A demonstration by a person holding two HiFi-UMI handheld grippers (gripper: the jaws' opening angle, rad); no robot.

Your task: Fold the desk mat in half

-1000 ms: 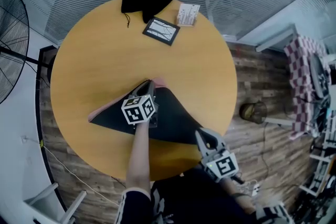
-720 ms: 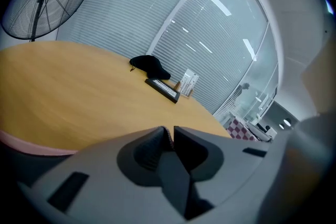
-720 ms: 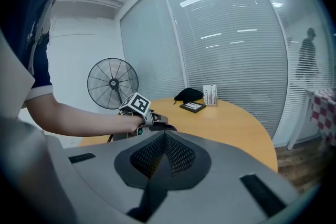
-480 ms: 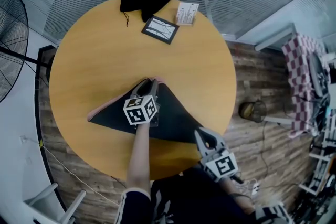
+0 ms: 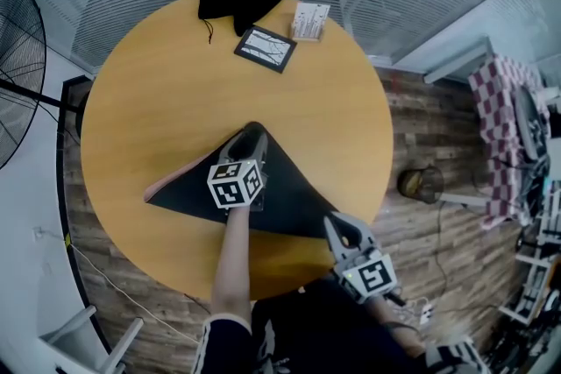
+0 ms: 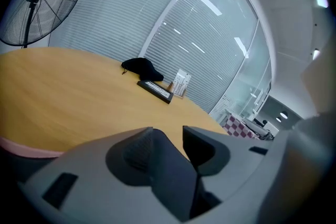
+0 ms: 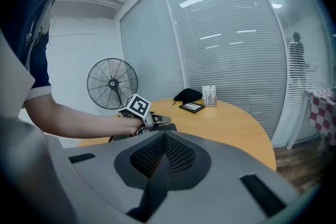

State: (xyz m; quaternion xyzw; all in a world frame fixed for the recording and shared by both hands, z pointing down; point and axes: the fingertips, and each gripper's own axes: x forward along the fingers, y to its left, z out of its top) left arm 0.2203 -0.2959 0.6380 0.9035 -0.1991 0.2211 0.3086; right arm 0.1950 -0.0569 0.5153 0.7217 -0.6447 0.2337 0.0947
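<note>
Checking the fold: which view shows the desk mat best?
Head view: the folded desk mat lies almost wholly visible on the table. Left gripper view catches only its pink edge; right gripper view, a sliver.

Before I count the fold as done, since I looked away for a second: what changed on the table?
The fingers of the left gripper are opening, letting go of the corner of the desk mat, which lies between them; the corner's pink tip no longer shows. The right gripper, shut and empty, stayed near the table's edge.
</note>
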